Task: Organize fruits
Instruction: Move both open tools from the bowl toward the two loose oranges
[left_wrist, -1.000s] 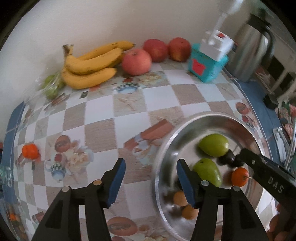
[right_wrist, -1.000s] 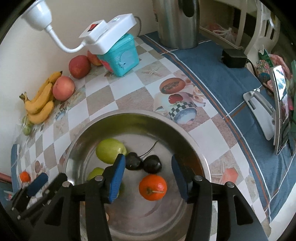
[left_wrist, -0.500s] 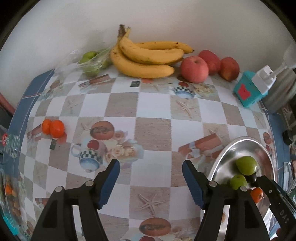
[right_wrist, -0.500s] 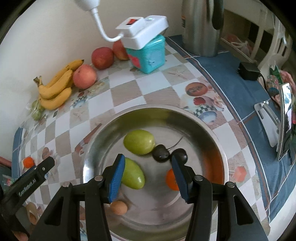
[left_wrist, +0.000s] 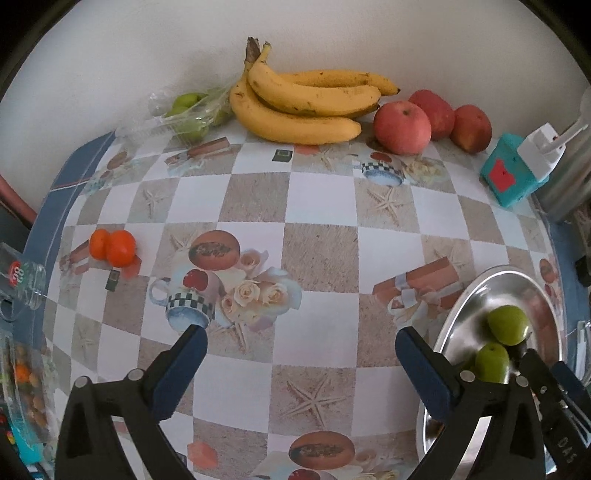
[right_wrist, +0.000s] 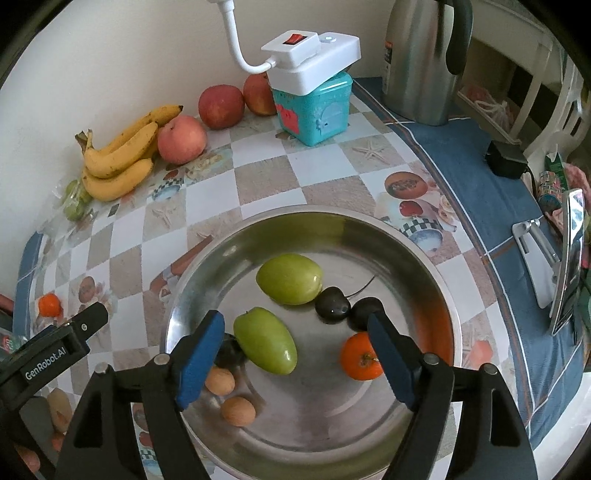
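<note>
right gripper spread above tray fruit

Yellow bananas, red apples, green fruit, silver tray, checkered tablecloth.

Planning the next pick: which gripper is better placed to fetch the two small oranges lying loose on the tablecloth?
Probably left: the open left gripper faces the oranges, while the right gripper hangs over the metal bowl.

a dark fruit sits half hidden behind the right claw's finger; the metal bowl is cut off at lower right.
</note>
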